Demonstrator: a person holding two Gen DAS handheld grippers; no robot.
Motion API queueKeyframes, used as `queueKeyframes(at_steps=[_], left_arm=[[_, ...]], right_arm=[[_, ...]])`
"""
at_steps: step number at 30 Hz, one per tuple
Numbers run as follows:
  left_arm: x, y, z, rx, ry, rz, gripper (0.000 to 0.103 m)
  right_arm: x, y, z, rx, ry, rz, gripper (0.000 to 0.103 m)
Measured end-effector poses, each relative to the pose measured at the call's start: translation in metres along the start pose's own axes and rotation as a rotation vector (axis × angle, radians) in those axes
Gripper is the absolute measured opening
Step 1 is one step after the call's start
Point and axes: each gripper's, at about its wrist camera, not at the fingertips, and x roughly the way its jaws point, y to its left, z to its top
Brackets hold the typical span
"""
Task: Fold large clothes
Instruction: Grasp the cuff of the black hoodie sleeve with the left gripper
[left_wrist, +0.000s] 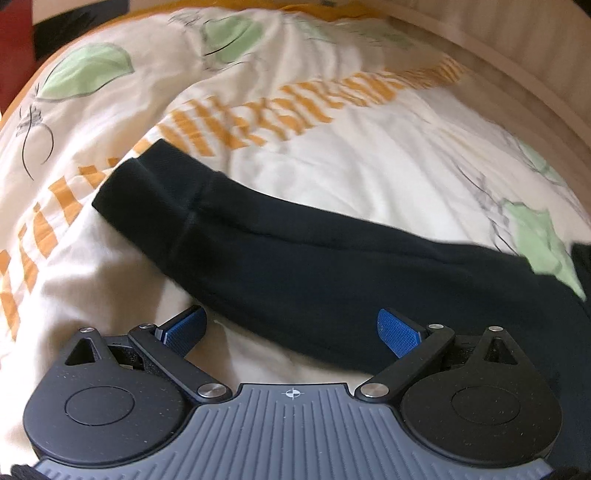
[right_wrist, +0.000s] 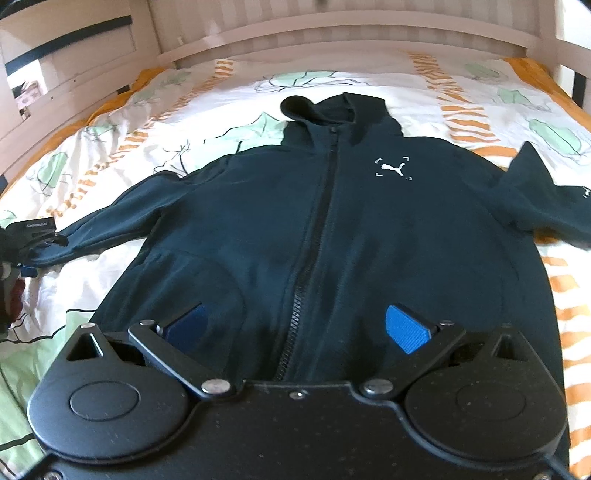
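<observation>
Right wrist view shows us the dark hooded jacket (right_wrist: 295, 206) spread face up on the bed (right_wrist: 517, 107), zipper closed down the middle, hood at the far end near the headboard (right_wrist: 332, 40), hem nearest us. Our right gripper (right_wrist: 299, 328) hovers over the near hem with its blue pads spread wide apart, grasping nothing. At the left edge we glimpse our left gripper (right_wrist: 26, 247) beside the end of the sleeve.

From the left wrist view, our left gripper (left_wrist: 291, 328) is likewise released, pads well apart, with the sleeve (left_wrist: 258, 236) lying across the printed duvet (left_wrist: 332, 166) just beyond them and its ribbed cuff (left_wrist: 144, 188) pointing far left.

We judge the jacket to be soft, fairly thick knit fabric: limp, light enough to lift by one edge, not slippery, not fragile. It will sag and drag if pinched in mid-panel. The cuff and the shoulder seam look the firmer places to take hold, since the doubled fabric there should stay in the pads.
</observation>
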Motion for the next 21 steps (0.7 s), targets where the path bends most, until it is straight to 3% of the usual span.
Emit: queueKeyframes(at_steps=[10,12,13,15,17,18,21], left_arm=[[0.020,0.023,0.033,-0.133,-0.038,-0.060,0.098],[0.020,0.021,0.036,-0.122,-0.050,-0.028,0.070],[0.019,0.019,0.037,-0.102,-0.055,-0.014,0.063],[0.017,0.020,0.037,-0.085,-0.065,-0.033,0.038],[0.011,0.020,0.038,-0.090,-0.098,-0.051,0.020],[0.007,0.019,0.039,-0.086,-0.115,-0.043,0.015],[-0.011,0.008,0.044,-0.059,-0.152,-0.067,0.015]], right_arm=[[0.011,0.004,0.000,-0.018,0.017,0.011,0.102],[0.013,0.003,-0.001,-0.021,0.019,0.009,0.102],[0.015,0.001,-0.001,-0.023,0.021,0.006,0.102],[0.016,-0.001,-0.001,-0.026,0.021,0.003,0.102],[0.016,-0.006,-0.001,-0.030,0.020,0.000,0.102],[0.016,-0.008,-0.001,-0.032,0.020,-0.001,0.102],[0.016,-0.018,0.001,-0.046,0.018,-0.010,0.102]])
